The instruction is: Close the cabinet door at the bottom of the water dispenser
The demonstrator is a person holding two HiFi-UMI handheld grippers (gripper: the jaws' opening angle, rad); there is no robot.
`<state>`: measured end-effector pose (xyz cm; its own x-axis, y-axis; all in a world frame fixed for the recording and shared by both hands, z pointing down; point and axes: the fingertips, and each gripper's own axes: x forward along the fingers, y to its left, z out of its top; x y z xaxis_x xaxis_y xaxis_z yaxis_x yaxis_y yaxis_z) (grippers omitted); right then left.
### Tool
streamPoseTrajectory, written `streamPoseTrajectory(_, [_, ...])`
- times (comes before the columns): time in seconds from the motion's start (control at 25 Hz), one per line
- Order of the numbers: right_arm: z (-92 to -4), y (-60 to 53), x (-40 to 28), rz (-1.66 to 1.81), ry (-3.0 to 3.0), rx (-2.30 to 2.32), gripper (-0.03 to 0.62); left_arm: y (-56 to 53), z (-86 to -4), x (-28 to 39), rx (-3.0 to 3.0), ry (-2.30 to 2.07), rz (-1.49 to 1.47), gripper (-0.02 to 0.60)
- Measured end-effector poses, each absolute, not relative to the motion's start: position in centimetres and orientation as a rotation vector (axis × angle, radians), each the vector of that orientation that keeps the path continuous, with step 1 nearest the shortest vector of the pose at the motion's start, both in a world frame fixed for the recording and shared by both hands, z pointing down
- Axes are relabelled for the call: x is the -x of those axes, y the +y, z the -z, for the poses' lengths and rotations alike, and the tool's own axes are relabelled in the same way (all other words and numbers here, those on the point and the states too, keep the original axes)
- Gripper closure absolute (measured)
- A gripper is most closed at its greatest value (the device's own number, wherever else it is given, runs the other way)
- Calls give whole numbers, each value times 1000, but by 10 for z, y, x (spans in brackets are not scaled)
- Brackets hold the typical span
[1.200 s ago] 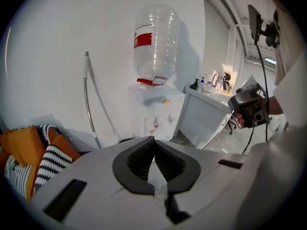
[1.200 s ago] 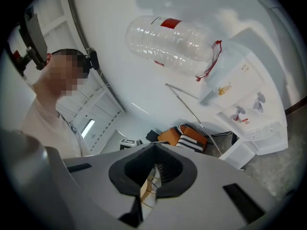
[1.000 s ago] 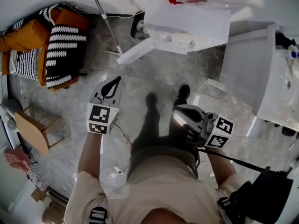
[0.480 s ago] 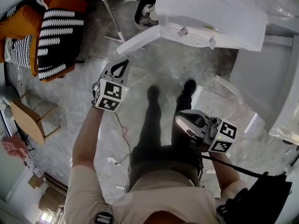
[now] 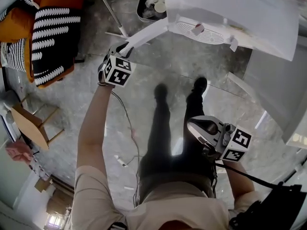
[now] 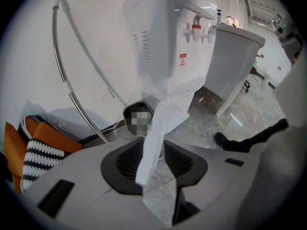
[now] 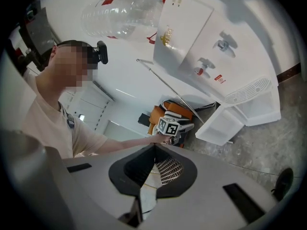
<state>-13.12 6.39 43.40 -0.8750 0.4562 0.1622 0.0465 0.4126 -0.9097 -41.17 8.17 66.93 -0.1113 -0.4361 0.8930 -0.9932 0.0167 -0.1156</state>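
Water dispenser (image 5: 230,13) stands at top of head view, drip grille facing the person. Cabinet door (image 5: 146,35) at its base hangs wide open. It is a long white slab running diagonally from the dispenser's lower left corner, free edge pointing away from the unit. Right gripper view shows its hollow inner face turned outward.

Left gripper (image 5: 121,49), arm stretched forward, is at that free edge. Jaws are apart with the slab edge-on between them, and the ribbed pads (image 6: 127,159) lie close on both faces. Whether they press it, cannot tell.

Right gripper (image 5: 193,123) is held low near the hip, well apart from the door. Its jaws are together at the tips with nothing in them.

Around the door:
- A slanted metal pole (image 5: 109,11) comes down just beside the free end.
- A dark bin (image 5: 152,4) sits behind the door against the dispenser's side.
- Orange and striped cushions (image 5: 50,37) lie further left.
- A white cabinet (image 5: 276,75) stands right of the dispenser.
- The person's shoes (image 5: 199,86) are on the grey floor in front, apart from the door.
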Motion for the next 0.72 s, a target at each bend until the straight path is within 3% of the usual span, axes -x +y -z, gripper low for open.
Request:
streamPoseTrajectory(0.04, [-439,65,131,-1448,-2283,422,580,80,-678,413,-1477,-1609,-1044,428])
streamPoseTrajectory(0.24, [-452,71,132,-1455,-2256,404,580,76,-718,420,-1453,-1521,-1095,289])
streamPoseTrajectory(0.72, [-490,58,104,-1369,-2198,328,580,102,-806,450,-1289,-1235,-1386,267])
